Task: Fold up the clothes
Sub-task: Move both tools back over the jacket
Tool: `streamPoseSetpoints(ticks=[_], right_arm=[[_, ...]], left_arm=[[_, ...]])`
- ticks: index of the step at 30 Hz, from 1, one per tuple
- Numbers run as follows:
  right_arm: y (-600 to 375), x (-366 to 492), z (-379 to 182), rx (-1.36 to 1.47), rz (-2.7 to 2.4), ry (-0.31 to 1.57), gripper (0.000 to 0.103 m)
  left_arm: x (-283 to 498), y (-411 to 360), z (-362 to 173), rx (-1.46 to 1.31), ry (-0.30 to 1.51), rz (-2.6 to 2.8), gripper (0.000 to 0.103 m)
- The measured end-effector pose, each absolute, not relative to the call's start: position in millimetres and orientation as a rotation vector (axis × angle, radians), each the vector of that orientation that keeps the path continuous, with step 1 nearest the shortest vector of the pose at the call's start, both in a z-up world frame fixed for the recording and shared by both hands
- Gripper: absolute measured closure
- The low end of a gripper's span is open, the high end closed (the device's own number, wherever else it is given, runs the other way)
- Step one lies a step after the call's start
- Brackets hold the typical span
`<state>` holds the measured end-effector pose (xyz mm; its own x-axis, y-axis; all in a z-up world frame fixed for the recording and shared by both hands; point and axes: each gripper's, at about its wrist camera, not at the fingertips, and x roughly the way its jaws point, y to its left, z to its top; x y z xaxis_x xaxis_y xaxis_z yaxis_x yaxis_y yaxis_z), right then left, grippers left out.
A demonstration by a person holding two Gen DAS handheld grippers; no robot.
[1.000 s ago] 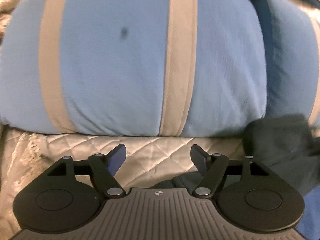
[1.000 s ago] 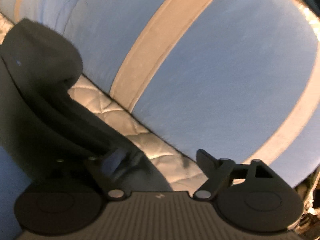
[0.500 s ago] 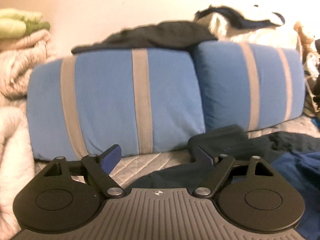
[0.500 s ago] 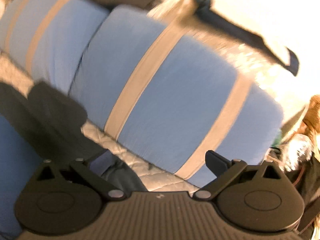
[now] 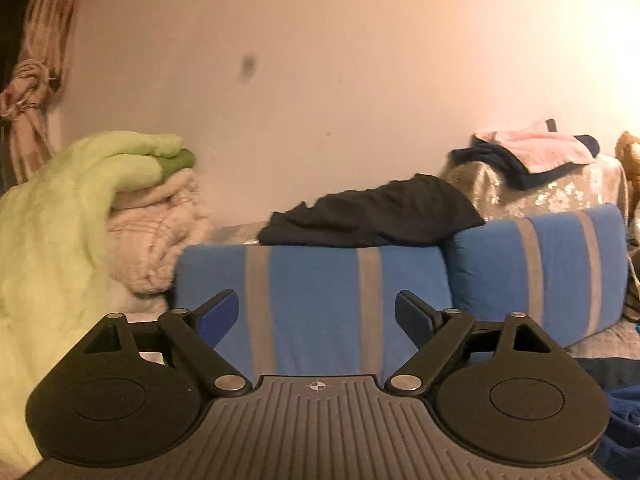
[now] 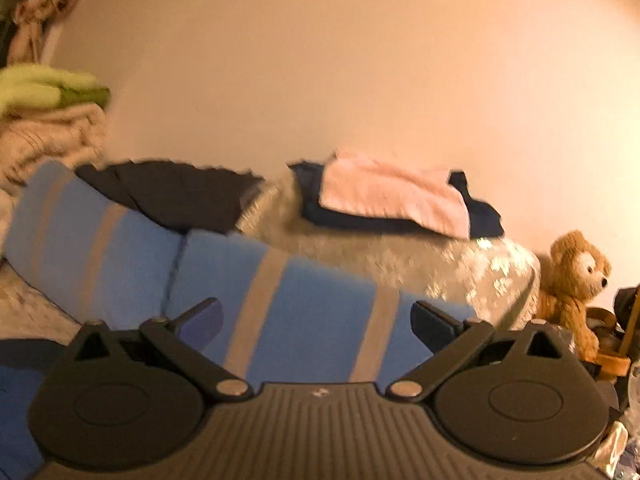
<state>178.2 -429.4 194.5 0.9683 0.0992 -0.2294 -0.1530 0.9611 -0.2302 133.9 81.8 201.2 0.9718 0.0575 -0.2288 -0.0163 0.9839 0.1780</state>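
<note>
My left gripper (image 5: 316, 314) is raised well above the bed, its jaws still opening and nothing between them. My right gripper (image 6: 316, 320) is open too and holds nothing. A black garment (image 5: 372, 216) lies draped over the top of the blue striped pillows (image 5: 316, 300), seen also in the right wrist view as the black garment (image 6: 172, 196). A dark blue garment (image 5: 624, 420) shows only as an edge at the lower right of the left wrist view and as the dark blue garment (image 6: 16, 384) at the lower left of the right one. Folded pink and navy clothes (image 6: 396, 196) rest on a shiny cushion.
A plain wall fills the upper part of both views. A green blanket (image 5: 60, 208) lies piled on cream blankets (image 5: 156, 236) at the left. A teddy bear (image 6: 576, 280) sits at the far right beside the shiny cushion (image 6: 400, 264). A tied curtain (image 5: 28, 80) hangs at the top left.
Both grippers have risen and drawn back from the pillows, so the wall and piles behind now show. The dark garment at both grippers' fingers has dropped out of view. Both jaws stand wider.
</note>
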Motion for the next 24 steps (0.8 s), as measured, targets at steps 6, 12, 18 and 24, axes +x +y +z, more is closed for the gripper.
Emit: streamPoseSetpoints(ticks=[6, 12, 18, 24], right_arm=[[-394, 168, 140, -0.305, 0.233, 0.251, 0.0], [-353, 169, 65, -0.318, 0.353, 0.345, 0.0], [-315, 177, 14, -0.288, 0.388, 0.404, 0.0], [-270, 190, -17, -0.173, 0.346, 0.414, 0.0]], left_arm=[[114, 112, 128, 0.107, 0.386, 0.091, 0.016], [81, 166, 56, -0.085, 0.465, 0.167, 0.016], [44, 205, 20, -0.194, 0.45, 0.304, 0.016], [10, 246, -3, -0.313, 0.436, 0.488, 0.016]])
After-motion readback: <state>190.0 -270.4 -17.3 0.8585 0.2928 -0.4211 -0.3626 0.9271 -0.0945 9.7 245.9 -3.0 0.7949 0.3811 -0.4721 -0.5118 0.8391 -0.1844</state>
